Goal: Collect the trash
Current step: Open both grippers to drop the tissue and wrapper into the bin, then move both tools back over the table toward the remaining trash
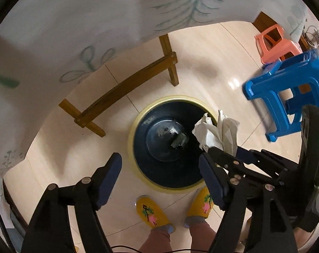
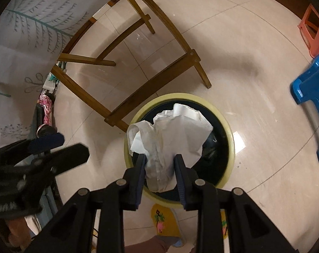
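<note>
1. The paper [image 2: 170, 139] was a crumpled white wad, pinched at its lower end between the two fingers of your right gripper [image 2: 159, 164]. Most of it flared loose above the grip, so it looked light and likely to drop freely.

2. You held the paper directly over the mouth of the bin [image 2: 231, 135], in my judgement so that it would fall inside and not onto the floor. In the left view the same paper [image 1: 216, 130] hung over the bin's right side, just inside the rim.

3. The bin [image 1: 136, 124] had a pale yellow rim and a dark inside. A small dark scrap lay on its bottom; I could not tell what that was. It stood on the floor [image 1: 201, 63] just in front of your slippers [image 1: 152, 213], close enough for you to lean over it.

4. Your left gripper [image 1: 159, 177] was released, its fingers spread wide with nothing between them. It hovered above the near-left part of the bin, apparently only waiting.

5. Judging from this, the drop was the step in hand: the right gripper needed only to let go. The risk was the wad catching on a finger pad or drifting over the right rim.

6. Farther out, wooden legs [image 1: 125, 88] stood behind the bin under a desk draped with a leaf-printed cloth [image 1: 96, 21]. A blue stool [image 1: 286, 88] and an orange stool [image 1: 273, 42] stood well apart to the right.
</note>
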A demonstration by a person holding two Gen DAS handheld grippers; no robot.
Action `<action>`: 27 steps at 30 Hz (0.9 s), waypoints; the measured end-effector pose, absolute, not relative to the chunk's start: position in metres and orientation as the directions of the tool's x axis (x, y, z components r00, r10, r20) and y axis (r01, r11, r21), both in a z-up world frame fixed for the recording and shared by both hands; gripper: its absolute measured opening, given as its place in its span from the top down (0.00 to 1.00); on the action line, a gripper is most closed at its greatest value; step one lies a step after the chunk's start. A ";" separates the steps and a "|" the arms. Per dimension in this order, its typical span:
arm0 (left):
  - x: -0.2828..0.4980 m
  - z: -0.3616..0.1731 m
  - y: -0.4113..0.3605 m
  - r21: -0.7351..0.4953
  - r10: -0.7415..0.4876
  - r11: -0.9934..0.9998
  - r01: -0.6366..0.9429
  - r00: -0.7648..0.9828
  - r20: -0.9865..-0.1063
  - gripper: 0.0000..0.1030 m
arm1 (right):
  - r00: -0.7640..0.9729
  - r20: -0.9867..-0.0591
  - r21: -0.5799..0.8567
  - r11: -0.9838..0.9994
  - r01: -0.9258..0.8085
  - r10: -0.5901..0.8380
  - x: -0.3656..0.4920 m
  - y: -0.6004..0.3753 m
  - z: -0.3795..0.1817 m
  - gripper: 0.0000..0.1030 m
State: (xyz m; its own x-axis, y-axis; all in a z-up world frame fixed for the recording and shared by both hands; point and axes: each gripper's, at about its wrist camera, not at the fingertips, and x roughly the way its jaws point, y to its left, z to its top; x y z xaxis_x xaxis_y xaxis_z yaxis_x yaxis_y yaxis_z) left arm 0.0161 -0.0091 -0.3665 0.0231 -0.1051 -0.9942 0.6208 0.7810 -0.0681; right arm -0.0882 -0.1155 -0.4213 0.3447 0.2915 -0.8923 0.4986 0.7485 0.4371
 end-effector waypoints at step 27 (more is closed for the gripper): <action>-0.001 -0.196 0.023 -0.118 -0.207 0.857 0.502 0.125 -0.970 0.28 | 0.396 -0.897 0.371 0.823 0.430 0.198 -0.095 -0.112 -0.267 0.33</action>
